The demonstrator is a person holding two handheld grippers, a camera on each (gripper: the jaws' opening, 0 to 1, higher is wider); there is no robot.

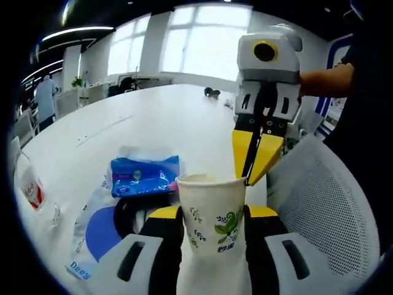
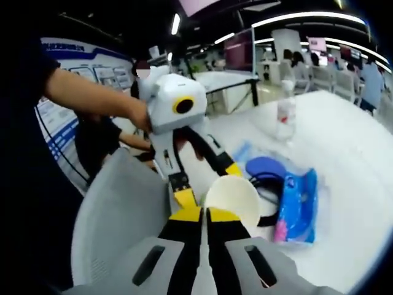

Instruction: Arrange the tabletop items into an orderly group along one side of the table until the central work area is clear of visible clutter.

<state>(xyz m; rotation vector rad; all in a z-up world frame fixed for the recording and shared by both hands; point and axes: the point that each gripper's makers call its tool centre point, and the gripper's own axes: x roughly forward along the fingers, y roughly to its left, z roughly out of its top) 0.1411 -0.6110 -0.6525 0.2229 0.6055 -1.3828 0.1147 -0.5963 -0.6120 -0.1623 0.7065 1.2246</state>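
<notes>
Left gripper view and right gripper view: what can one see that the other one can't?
Left gripper view alone: the leaf pattern on the side of the paper cup, which the left gripper squeezes between its jaws, and bright windows far behind the table.

Right gripper view alone: the cup's empty inside, from above, and a person's bare arm holding the left gripper.

Both share: the cup, the blue tissue pack, the white table, the grey mesh chair, and the right gripper, jaws shut at the cup's rim.
</notes>
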